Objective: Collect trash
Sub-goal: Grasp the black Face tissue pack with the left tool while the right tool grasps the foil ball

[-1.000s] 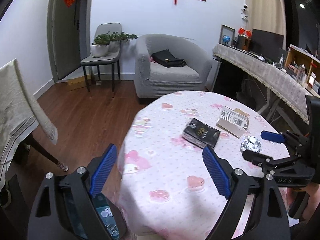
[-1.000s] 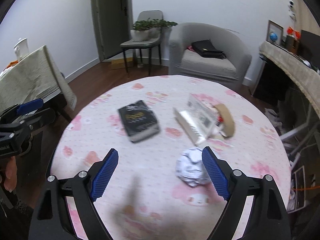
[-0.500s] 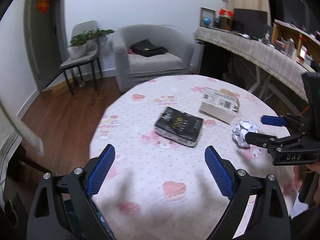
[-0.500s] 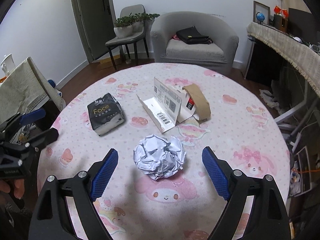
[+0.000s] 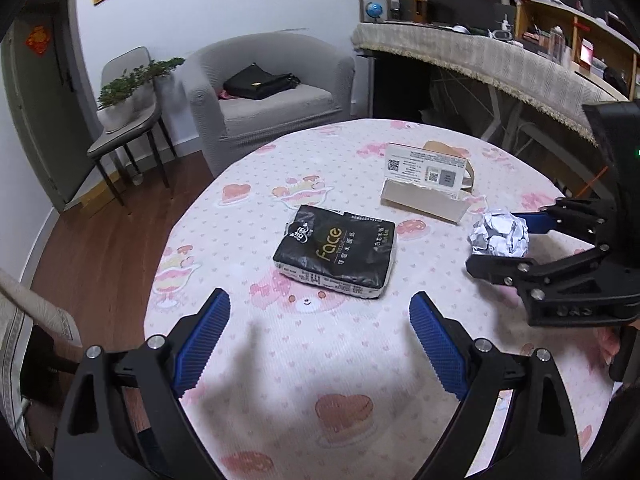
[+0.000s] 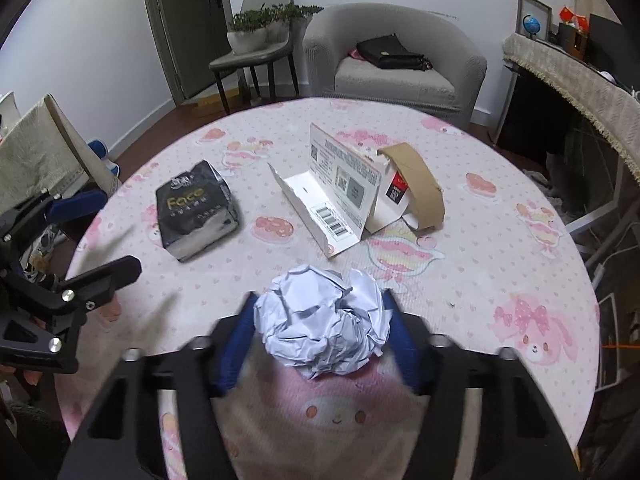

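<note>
My right gripper (image 6: pixel 320 332) has just been closing, and the paper ball (image 6: pixel 324 320) sits between its 2 blue pads, which now touch it on either side at 9 and 3 o'clock. The ball rests on the table (image 6: pixel 500 248), low in the right wrist view, near the 6 o'clock edge of the pink cloth. The fingers look blurred there, so I cannot tell how firmly they press. From the left wrist view the same ball (image 5: pixel 500 234) shows at 3 o'clock, caught between the right gripper's (image 5: pixel 516 236) black fingers.

My left gripper (image 5: pixel 320 332) stands wide apart with nothing between its pads, hanging over the cloth. Just beyond it, toward 12 o'clock, lies the tissue pack (image 5: pixel 336 252), black with gold lettering, flat on the table. Past that, at 1 o'clock, an opened carton (image 5: pixel 424 188) stands with its labelled flap up. In the right wrist view the carton (image 6: pixel 340 188) is at 12 o'clock from the ball, apart from it, and the tissue pack (image 6: pixel 198 210) lies at 10 o'clock. The left gripper (image 6: pixel 76 240) shows at the 9 o'clock edge.
</note>
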